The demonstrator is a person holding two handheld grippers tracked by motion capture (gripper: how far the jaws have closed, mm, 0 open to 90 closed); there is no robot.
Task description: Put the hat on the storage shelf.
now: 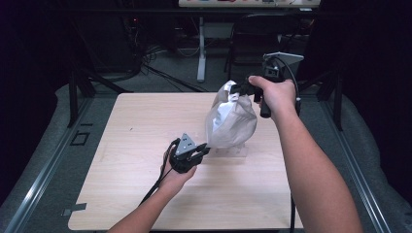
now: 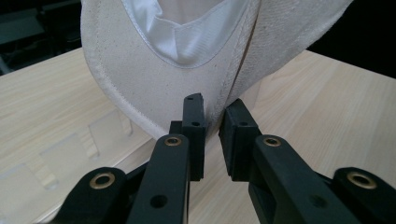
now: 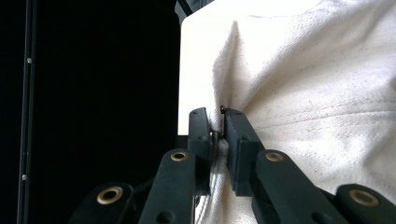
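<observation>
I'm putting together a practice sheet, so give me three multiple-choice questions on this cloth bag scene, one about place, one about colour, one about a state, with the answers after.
1. Where does the right gripper grip the cloth bag?
A. at its top
B. at its bottom edge
C. nowhere

2. What colour is the bag's outer cloth?
A. red
B. off-white
C. black

3. How is the bag placed?
A. folded flat on the table
B. held hanging upright above the wooden table
C. lying on the floor

Answers: 1 A, the high view shows the jaws at the bunched top, and the right gripper view shows cloth pinched between them. 2 B, the left gripper view shows cream canvas. 3 B, it hangs from the right gripper over a clear stand, with the left gripper at its lower edge.
</observation>
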